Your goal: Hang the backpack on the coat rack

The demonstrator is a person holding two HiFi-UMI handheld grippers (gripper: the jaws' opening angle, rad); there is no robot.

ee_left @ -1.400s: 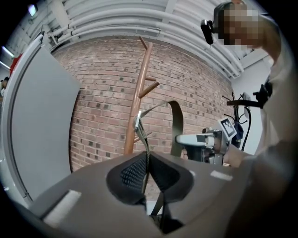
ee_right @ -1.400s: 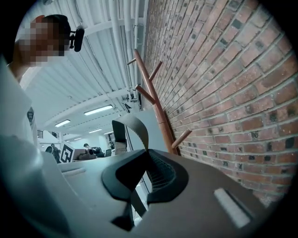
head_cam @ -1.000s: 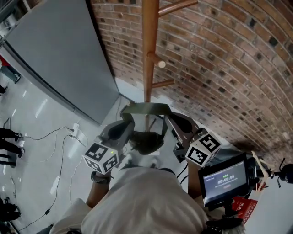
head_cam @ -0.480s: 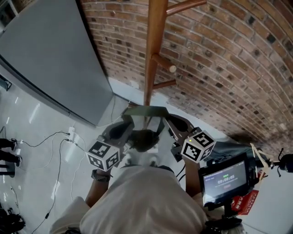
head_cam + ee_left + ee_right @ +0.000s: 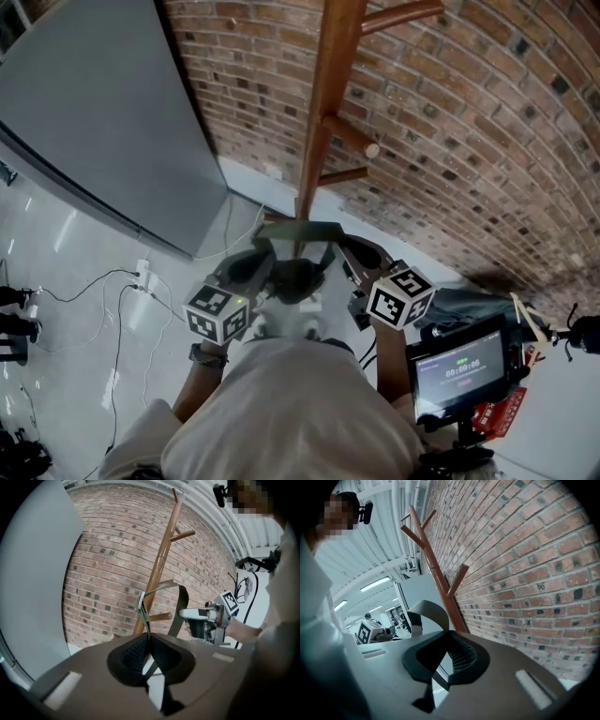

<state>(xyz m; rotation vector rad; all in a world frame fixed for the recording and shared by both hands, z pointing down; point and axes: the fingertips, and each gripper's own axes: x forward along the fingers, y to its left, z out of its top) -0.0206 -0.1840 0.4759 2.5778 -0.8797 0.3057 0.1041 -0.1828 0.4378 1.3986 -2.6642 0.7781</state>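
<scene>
"Since the previous entry was filed, what had altered?"

"Very little. Item one, strap (image 5: 300,228): olive webbing loop, stretched between my two tools exactly as it had been a second earlier, hanging in front of the coat rack (image 5: 323,122) and over none of its pegs; the marker cubes (image 5: 217,314) had drawn a touch nearer each other, and the upper peg (image 5: 352,138) had slid rightwards in the head view. Item two, left gripper (image 5: 148,639): jaws clenched on one end of the strap. Item three, right gripper (image 5: 445,638): jaws clenched on the other end. Item four, backpack (image 5: 297,279): dark body hanging under the strap, between the tools, close to my chest. I judged the hanging step unfinished; the loop would need to clear a peg tip before it could settle."

"And lettering?"

"Marker cubes: black-and-white squares, no words; screen (image 5: 459,367) at lower right: lit, its lines too small to read; red tag (image 5: 495,415) beneath it: pale print, illegible; strap and backpack: no brand that I could find."
</scene>
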